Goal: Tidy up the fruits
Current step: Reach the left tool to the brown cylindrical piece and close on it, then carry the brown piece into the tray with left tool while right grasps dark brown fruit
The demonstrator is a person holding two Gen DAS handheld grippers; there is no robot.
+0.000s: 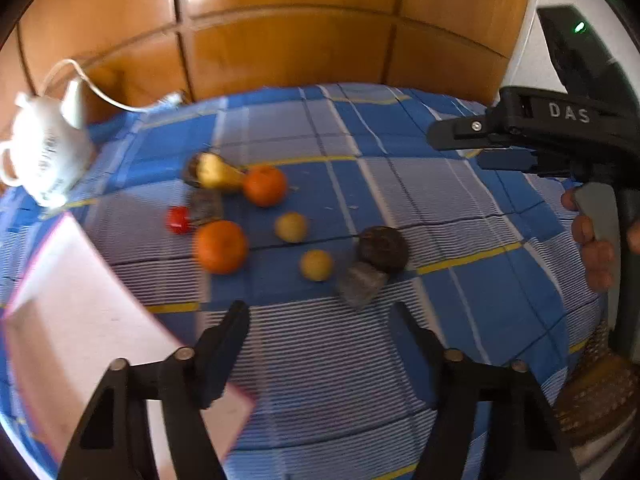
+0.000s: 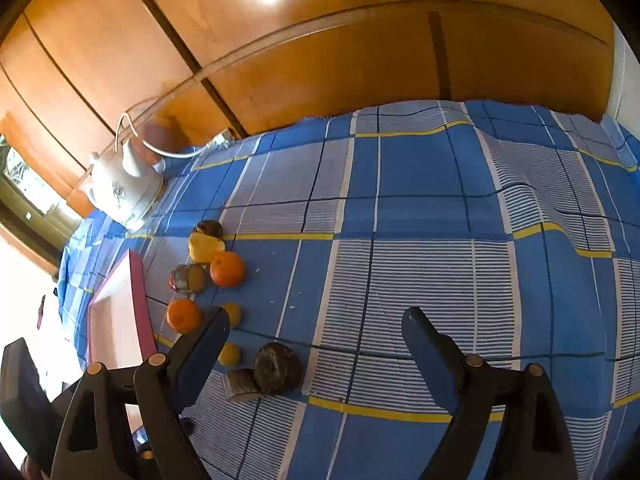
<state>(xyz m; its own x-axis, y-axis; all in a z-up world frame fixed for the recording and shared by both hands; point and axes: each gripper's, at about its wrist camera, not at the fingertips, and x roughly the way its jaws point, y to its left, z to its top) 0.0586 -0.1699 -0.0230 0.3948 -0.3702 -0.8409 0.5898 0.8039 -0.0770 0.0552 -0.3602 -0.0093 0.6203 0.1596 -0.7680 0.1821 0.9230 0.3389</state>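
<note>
Both tools hang above the blue checked cloth point(image 2: 420, 168) with nothing between their fingers. The left gripper point(image 1: 320, 320) is spread wide, and so is the right gripper point(image 2: 316, 328), its black body also showing at the right edge of the left camera's view, a hand point(image 1: 592, 248) wrapped around its handle.

The fruits lie loose in a scatter on the cloth, just beside the pink-rimmed white tray point(image 1: 80, 300), none of them in it. Nearest the tray sits one orange point(image 1: 220, 246); a second orange point(image 1: 265, 185) lies farther back, touching a yellow pear-shaped piece point(image 1: 218, 172) that leans against a dark round thing behind it. Between the two oranges are a small red fruit point(image 1: 178, 220) and a grey lump point(image 1: 205, 205), side by side. Two small yellow fruits point(image 1: 291, 227) lie apart from each other in the middle of the group. Toward the right gripper, a dark brown round fruit point(image 2: 278, 368) touches a grey block point(image 2: 242, 385).

A white kettle point(image 2: 122, 192) stands at the far corner of the cloth, its cord trailing toward the wooden panelling point(image 2: 320, 52).
</note>
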